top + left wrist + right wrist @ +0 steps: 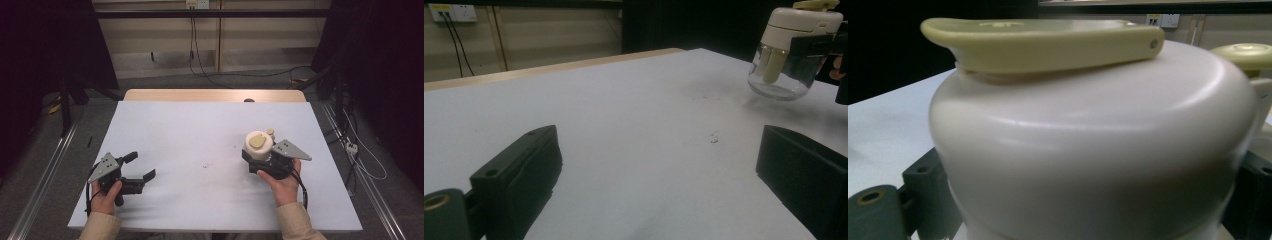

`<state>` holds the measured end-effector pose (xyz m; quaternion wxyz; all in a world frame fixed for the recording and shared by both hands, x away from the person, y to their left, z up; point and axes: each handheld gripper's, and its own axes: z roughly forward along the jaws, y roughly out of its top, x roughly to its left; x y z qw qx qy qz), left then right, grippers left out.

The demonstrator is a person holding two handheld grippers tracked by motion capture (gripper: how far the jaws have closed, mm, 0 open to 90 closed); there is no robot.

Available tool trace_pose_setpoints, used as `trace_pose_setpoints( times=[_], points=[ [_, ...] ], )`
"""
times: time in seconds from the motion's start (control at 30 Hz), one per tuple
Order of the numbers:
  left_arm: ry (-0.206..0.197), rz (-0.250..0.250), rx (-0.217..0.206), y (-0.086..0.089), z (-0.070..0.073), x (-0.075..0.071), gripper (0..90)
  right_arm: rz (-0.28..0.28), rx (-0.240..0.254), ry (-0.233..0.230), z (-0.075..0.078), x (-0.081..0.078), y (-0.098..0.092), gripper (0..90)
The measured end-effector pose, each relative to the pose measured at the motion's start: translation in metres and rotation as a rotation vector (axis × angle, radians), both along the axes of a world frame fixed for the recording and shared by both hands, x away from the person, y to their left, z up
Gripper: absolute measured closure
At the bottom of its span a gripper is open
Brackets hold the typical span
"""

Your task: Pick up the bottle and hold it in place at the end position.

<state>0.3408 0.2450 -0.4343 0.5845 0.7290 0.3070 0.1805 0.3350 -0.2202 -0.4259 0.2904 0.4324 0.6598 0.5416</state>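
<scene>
A glass jar (pixel 258 144) with a white lid and a pale yellow flip handle sits right of the table's middle. My right gripper (pixel 259 159) is shut on it, a black jaw on each side just under the lid. The right gripper view has the lid (pixel 1098 135) close up, with the right gripper (pixel 1088 210) and its jaws at both lower corners. The left gripper view shows the jar (pixel 791 50) slightly tilted, its clear base close to the table. My left gripper (pixel 141 166) rests at the near left, open, nothing between its jaws (pixel 659 165).
A white sheet (pixel 200 130) covers the table, with a wooden edge (pixel 215 95) at the far side. Small dark specks (pixel 206 165) lie near the middle. Metal rails and cables (pixel 360 150) run along the floor on both sides.
</scene>
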Motion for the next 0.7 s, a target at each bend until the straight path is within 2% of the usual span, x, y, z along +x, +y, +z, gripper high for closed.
trace_pose_setpoints(
  times=[0.7],
  points=[
    [0.001, 0.000, -0.003, -0.001, 0.000, 0.000, 4.0, 0.015, 0.023, 0.002, 0.001, 0.011, 0.012, 6.8]
  ],
)
